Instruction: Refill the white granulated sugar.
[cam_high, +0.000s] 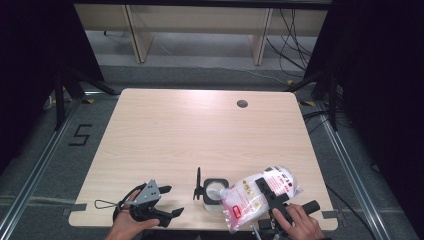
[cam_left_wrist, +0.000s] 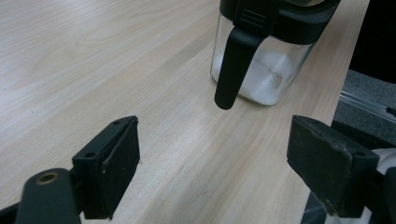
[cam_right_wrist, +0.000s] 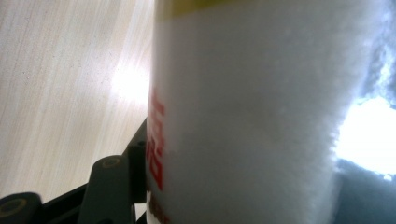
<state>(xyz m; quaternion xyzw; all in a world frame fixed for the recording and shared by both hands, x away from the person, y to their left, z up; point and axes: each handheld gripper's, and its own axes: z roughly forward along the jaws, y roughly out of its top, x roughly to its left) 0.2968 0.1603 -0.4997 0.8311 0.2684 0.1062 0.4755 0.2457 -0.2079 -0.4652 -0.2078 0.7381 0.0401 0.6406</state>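
Near the front right corner of the table (cam_high: 200, 125), we hold the right gripper (cam_high: 272, 192) clamped across a plastic bag (cam_high: 250, 200) of white granules; its jaws stand partly apart with the bag's bulk pressed between them. From the right gripper view the bag's white side and red print (cam_right_wrist: 156, 140) sit hard against the left jaw, with pale wood beyond. The bag lies tilted, its lower end toward the table's front edge and its rounded upper end pointing away to the right, and our right hand (cam_high: 300, 225) grips the handle just beneath it. Just beside the bag's left end stands a small clear jar (cam_high: 215, 192) with a black square collar, its black lid (cam_high: 198, 185) swung up on its left side. In the left gripper view the jar (cam_left_wrist: 261, 70) holds white powder at the bottom and a black tab hangs down its front. Farther left, our left gripper (cam_high: 170, 200) rests near the front edge, jaws wide and nothing between them, pointing toward the jar, well apart from it.
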